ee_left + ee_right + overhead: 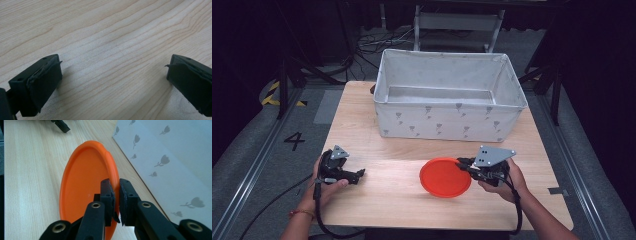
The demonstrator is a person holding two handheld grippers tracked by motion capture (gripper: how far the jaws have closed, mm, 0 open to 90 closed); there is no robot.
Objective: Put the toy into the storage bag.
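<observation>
The right gripper [115, 195] has its jaws pinched on the rim of the orange plate [85, 182], which sits on the wooden table [377, 200] just in front of the fabric bin [447, 95]. The left gripper [360, 173] rests on the table well apart, jaws spread wide with bare wood between them.

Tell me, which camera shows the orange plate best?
The high view: the whole plate lies on the table, the right gripper pinching its rim. The right gripper view has it close but cropped; the left gripper view looks at bare wood.
</observation>
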